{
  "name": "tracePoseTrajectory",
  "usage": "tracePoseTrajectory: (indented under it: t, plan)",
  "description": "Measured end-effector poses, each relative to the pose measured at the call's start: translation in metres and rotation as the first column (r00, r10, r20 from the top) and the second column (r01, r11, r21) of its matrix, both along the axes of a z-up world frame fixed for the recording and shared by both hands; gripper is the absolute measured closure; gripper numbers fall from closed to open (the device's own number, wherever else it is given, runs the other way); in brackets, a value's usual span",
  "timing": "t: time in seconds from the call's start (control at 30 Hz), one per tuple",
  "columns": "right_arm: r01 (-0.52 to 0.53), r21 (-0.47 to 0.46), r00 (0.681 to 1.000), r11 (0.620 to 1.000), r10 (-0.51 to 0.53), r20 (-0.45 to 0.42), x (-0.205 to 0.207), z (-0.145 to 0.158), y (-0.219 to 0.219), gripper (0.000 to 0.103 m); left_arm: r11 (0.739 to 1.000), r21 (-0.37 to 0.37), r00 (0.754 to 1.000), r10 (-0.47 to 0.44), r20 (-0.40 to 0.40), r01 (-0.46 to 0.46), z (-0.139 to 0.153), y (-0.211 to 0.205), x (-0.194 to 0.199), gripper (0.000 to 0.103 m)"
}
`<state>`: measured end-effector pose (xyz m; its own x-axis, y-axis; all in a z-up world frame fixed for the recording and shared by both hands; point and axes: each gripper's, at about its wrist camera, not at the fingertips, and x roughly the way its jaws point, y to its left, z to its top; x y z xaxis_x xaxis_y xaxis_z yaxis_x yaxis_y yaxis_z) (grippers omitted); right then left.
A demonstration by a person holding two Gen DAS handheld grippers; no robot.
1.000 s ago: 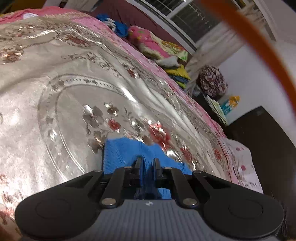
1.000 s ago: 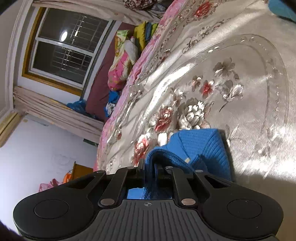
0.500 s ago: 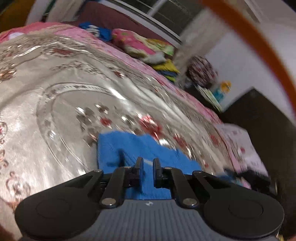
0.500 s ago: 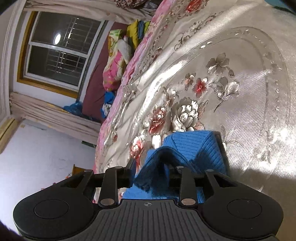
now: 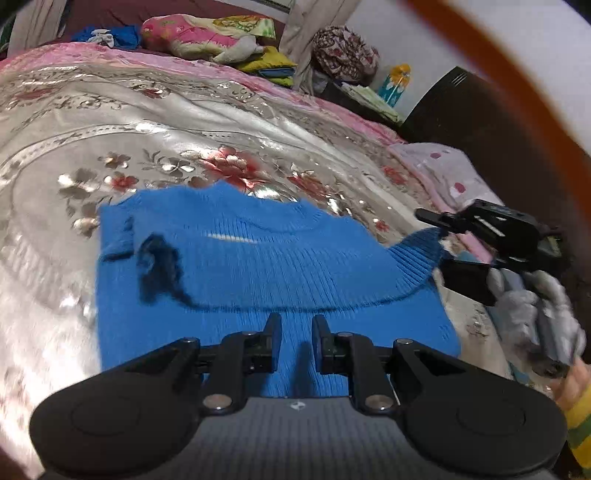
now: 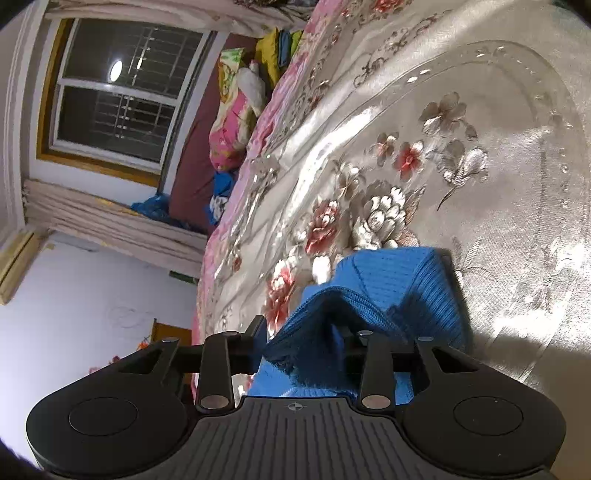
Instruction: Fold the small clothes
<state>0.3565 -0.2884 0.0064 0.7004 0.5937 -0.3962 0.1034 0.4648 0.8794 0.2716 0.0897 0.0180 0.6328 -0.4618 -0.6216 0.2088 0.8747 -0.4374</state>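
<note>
A small blue knit sweater (image 5: 258, 266) lies folded on the shiny floral bedspread (image 5: 147, 122). My left gripper (image 5: 296, 332) is open and empty just above the sweater's near part. My right gripper (image 6: 301, 343) is open, with a fold of the blue sweater (image 6: 388, 284) lying loose between its spread fingers. The right gripper also shows in the left wrist view (image 5: 454, 243) at the sweater's right corner, by the ribbed hem. A dark shadow falls on the sweater's left side.
Pillows and piled clothes (image 5: 207, 33) lie at the far end of the bed. A dark wooden headboard or cabinet (image 5: 491, 122) stands at the right. A pale dotted cloth (image 5: 443, 166) lies at the bed's right edge. A barred window (image 6: 118, 99) is beyond the bed.
Both grippers have opened and let go of the blue sweater. The left gripper has pulled back, so the whole folded sweater now shows.
</note>
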Motion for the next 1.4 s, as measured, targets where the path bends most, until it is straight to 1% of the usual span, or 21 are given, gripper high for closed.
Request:
tracePoseTrajectory:
  t: [0.07, 0.13, 0.23, 0.27, 0.37, 0.47, 0.57, 0.67, 0.77, 0.87, 0.9, 1.0, 1.07, 1.17, 1.27, 1.33, 1.37, 1.4]
  plan:
    - [-0.011, -0.009, 1.000, 1.000, 0.011, 0.003, 0.000, 0.002, 0.001, 0.066, 1.000, 0.019, 1.000, 0.017, -0.008, -0.017, -0.001, -0.003, 0.010, 0.080]
    - [-0.012, -0.015, 1.000, 1.000, 0.013, 0.007, 0.001, 0.005, 0.000, 0.066, 0.999, 0.015, 0.999, 0.031, -0.013, -0.030, -0.001, 0.000, 0.019, 0.080]
    - [0.004, -0.018, 1.000, 1.000, -0.004, 0.012, 0.005, 0.007, -0.002, 0.065, 0.994, 0.054, 0.995, 0.097, 0.018, -0.098, 0.003, 0.006, 0.028, 0.080]
    - [0.011, -0.012, 1.000, 1.000, -0.010, 0.011, 0.006, 0.006, -0.002, 0.065, 0.991, 0.052, 0.992, 0.122, 0.022, -0.123, 0.005, 0.010, 0.031, 0.080]
    - [0.016, 0.041, 1.000, 0.999, -0.016, 0.008, 0.008, 0.003, -0.002, 0.064, 0.980, 0.003, 0.980, 0.200, 0.017, -0.200, 0.009, 0.024, 0.039, 0.080]
    - [0.006, 0.072, 1.000, 0.997, -0.007, 0.010, 0.010, 0.000, 0.002, 0.060, 0.970, -0.045, 0.971, 0.239, 0.024, -0.238, 0.015, 0.034, 0.036, 0.080]
    - [0.004, 0.070, 1.000, 0.998, -0.004, 0.005, 0.010, -0.003, 0.005, 0.058, 0.976, -0.072, 0.977, 0.208, 0.043, -0.205, 0.021, 0.035, 0.021, 0.080]
    - [0.013, 0.076, 1.000, 0.997, -0.014, 0.004, 0.011, -0.007, 0.003, 0.058, 0.986, -0.060, 0.985, 0.161, 0.059, -0.158, 0.025, 0.030, -0.001, 0.080]
    - [0.031, 0.098, 1.000, 0.995, -0.031, 0.000, 0.012, -0.010, 0.000, 0.058, 0.990, -0.072, 0.991, 0.122, 0.063, -0.118, 0.028, 0.027, -0.020, 0.080]
    - [0.039, 0.125, 0.999, 0.991, -0.038, -0.009, 0.012, -0.013, 0.000, 0.058, 0.994, -0.090, 0.996, 0.068, 0.059, -0.063, 0.028, 0.020, -0.026, 0.078]
    - [0.035, 0.117, 0.999, 0.992, -0.034, -0.012, 0.012, -0.013, 0.002, 0.058, 0.996, -0.080, 0.997, 0.049, 0.058, -0.044, 0.026, 0.015, -0.026, 0.075]
    - [0.020, 0.110, 1.000, 0.994, -0.019, -0.013, 0.012, -0.011, 0.006, 0.058, 1.000, -0.008, 0.999, 0.004, 0.039, -0.004, 0.016, -0.003, -0.018, 0.074]
    - [0.012, 0.107, 1.000, 0.994, -0.011, -0.007, 0.011, -0.008, 0.009, 0.058, 1.000, 0.006, 1.000, -0.017, 0.010, 0.017, 0.008, -0.010, -0.007, 0.074]
    - [0.002, 0.099, 1.000, 0.995, -0.002, 0.002, 0.011, -0.003, 0.012, 0.058, 1.000, 0.011, 1.000, -0.011, -0.026, 0.011, -0.002, -0.015, 0.011, 0.074]
    - [-0.001, 0.091, 1.000, 0.996, 0.000, 0.007, 0.013, -0.001, 0.012, 0.058, 0.999, 0.049, 1.000, 0.020, -0.005, -0.019, -0.003, -0.016, 0.019, 0.074]
    - [0.003, 0.093, 1.000, 0.996, -0.004, 0.010, 0.013, -0.001, 0.011, 0.058, 0.991, 0.100, 0.996, 0.081, 0.034, -0.084, 0.001, -0.012, 0.024, 0.074]
    - [0.006, 0.095, 1.000, 0.995, -0.007, 0.009, 0.014, -0.002, 0.011, 0.058, 0.988, 0.104, 0.993, 0.110, 0.044, -0.114, 0.002, -0.007, 0.027, 0.074]
    - [0.008, 0.094, 1.000, 0.995, -0.009, 0.006, 0.014, -0.003, 0.011, 0.058, 0.984, 0.094, 0.988, 0.145, 0.047, -0.149, 0.004, -0.001, 0.031, 0.074]
